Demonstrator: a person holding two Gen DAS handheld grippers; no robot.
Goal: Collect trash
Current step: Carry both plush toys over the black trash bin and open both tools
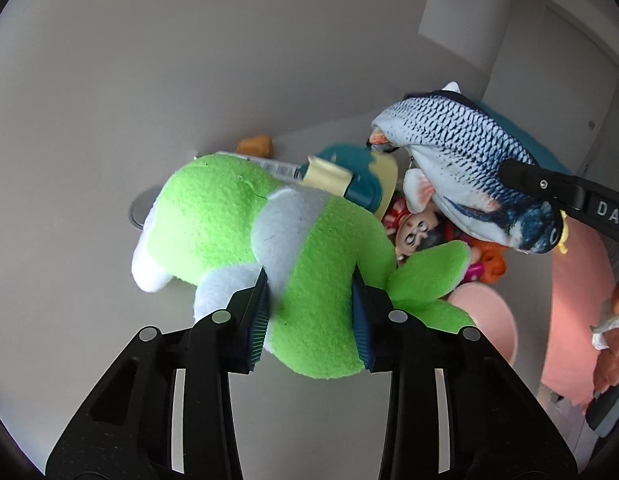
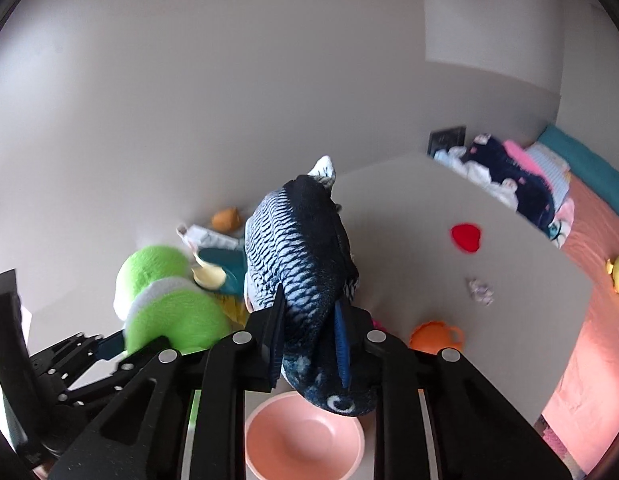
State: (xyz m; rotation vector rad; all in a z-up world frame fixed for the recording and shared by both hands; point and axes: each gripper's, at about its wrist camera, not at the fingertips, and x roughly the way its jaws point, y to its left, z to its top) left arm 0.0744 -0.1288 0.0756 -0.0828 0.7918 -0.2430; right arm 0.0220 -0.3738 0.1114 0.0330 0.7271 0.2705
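Observation:
My left gripper is shut on a green and white plush toy, held in the air over the white table. The green plush also shows at the left of the right wrist view. My right gripper is shut on a blue and white plush fish, head down towards the camera. In the left wrist view the fish hangs at the right, with the right gripper's finger on it.
A pink bowl sits on the table below the fish. A teal and cream toy, a doll, an orange cup, a red heart and a crumpled paper scrap lie on the table. Clothes are piled behind, on a pink bed.

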